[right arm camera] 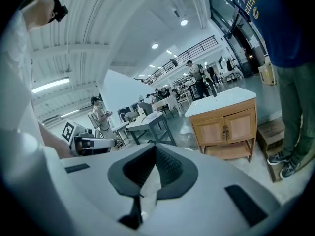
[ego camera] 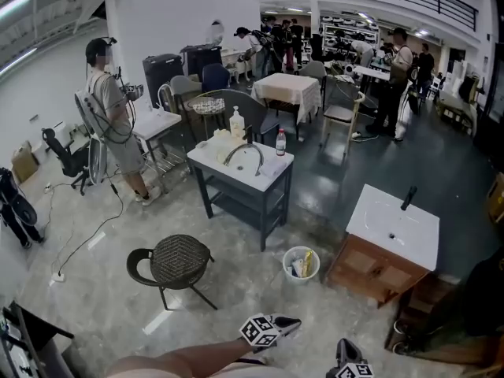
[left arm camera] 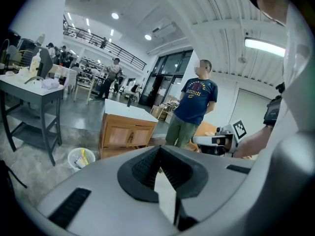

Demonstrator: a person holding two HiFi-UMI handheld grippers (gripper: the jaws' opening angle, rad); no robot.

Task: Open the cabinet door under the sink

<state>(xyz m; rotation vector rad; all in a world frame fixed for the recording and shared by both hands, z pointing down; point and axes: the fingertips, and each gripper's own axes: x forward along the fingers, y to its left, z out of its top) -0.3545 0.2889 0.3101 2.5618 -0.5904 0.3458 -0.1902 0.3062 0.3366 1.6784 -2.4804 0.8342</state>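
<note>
Wooden sink cabinet well ahead, doors shut, left gripper closed, empty, right gripper closed, empty

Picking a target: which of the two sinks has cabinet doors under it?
The wooden vanity at the head view's right, with two closed doors under its white top. The dark grey sink stand in the middle has only an open shelf.
</note>
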